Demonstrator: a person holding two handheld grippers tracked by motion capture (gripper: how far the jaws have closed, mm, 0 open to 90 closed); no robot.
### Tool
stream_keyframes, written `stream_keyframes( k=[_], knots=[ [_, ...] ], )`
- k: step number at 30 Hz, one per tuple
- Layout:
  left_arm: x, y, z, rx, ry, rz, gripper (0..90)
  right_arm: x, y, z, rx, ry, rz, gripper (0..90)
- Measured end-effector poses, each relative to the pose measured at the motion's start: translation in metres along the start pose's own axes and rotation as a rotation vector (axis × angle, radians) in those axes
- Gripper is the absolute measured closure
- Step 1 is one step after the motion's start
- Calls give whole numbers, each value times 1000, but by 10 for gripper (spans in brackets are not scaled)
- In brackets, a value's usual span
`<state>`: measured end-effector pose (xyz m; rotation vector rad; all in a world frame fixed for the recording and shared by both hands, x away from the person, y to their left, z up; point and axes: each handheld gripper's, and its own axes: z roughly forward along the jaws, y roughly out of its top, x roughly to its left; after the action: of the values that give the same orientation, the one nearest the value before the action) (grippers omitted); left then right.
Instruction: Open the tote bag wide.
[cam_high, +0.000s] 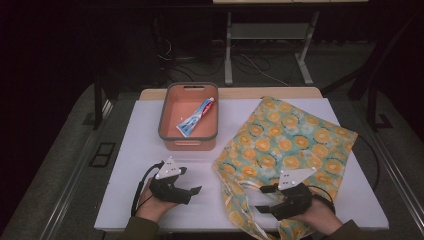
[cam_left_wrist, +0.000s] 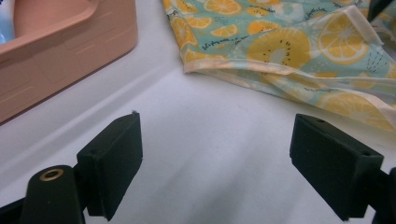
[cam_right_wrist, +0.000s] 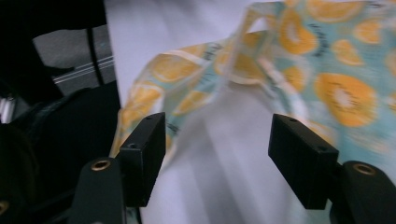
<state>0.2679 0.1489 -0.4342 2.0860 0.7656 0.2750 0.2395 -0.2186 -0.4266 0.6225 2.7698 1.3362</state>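
A fabric bag (cam_high: 285, 140) printed with orange slices on pale blue lies flat on the right half of the white table (cam_high: 135, 150). Its handle straps trail toward the near edge. My right gripper (cam_high: 261, 199) lies low over the bag's near left corner, jaws open and pointing left. In the right gripper view the gripper (cam_right_wrist: 217, 121) has a looped strap of the bag (cam_right_wrist: 196, 70) just beyond its jaws, and no pad presses on it. My left gripper (cam_high: 191, 180) is open over bare table left of the bag. In the left gripper view the gripper (cam_left_wrist: 215, 126) faces the bag's edge (cam_left_wrist: 280, 42).
A salmon-pink bin (cam_high: 162, 120) with a grey rim stands at the table's back centre and holds a toothpaste tube (cam_high: 196, 117). Its side wall (cam_left_wrist: 56, 56) shows at the left in the left gripper view. Dark floor, cables and a table frame lie beyond.
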Motion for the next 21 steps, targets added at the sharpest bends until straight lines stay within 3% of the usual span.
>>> stream_keyframes(
  k=[7,12,16,17,21],
  knots=[
    [-1,0,1,8,0,7,157,13,3,19,52,76,-12,311],
    [-1,0,3,12,-3,16,150,16,2,27,100,99,-23,342],
    [-1,1,3,11,-2,19,141,18,0,31,138,127,-43,522],
    [-1,1,3,10,-2,18,140,18,0,31,143,140,-53,619],
    [-1,1,3,13,-4,22,140,18,0,29,148,155,-62,826]
  ],
)
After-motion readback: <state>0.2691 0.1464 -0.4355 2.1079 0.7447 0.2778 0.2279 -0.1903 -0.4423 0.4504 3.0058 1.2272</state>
